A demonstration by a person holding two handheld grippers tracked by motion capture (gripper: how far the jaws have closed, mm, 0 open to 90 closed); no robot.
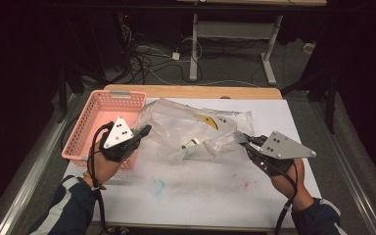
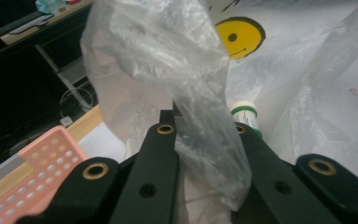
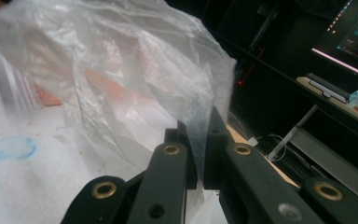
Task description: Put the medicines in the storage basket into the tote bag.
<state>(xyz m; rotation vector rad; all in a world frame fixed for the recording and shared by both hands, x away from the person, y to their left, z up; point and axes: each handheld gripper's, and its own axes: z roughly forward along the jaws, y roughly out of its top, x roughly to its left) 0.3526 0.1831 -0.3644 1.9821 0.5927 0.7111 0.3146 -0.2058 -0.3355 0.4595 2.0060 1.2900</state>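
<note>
Holding the clear plastic bag up, you are pinching it tight with your left hand-held gripper and right hand-held gripper.

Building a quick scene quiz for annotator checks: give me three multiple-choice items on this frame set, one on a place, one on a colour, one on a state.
1. Where does the basket stand?
A. at the table's left edge
B. at the table's right edge
C. on the floor behind the table

2. What colour is the smiley face printed on the clear plastic bag?
A. blue
B. yellow
C. red

3. How do the two grippers stand toward the bag?
A. both open, clear of it
B. left shut on it, right open
C. both shut on its film

Key: 1 A, the pink basket sits beside the left gripper in the high view. 2 B, the left gripper view shows a yellow face. 3 C, each gripper view shows film pinched between its jaws, and the right gripper lifts the far end.
</note>
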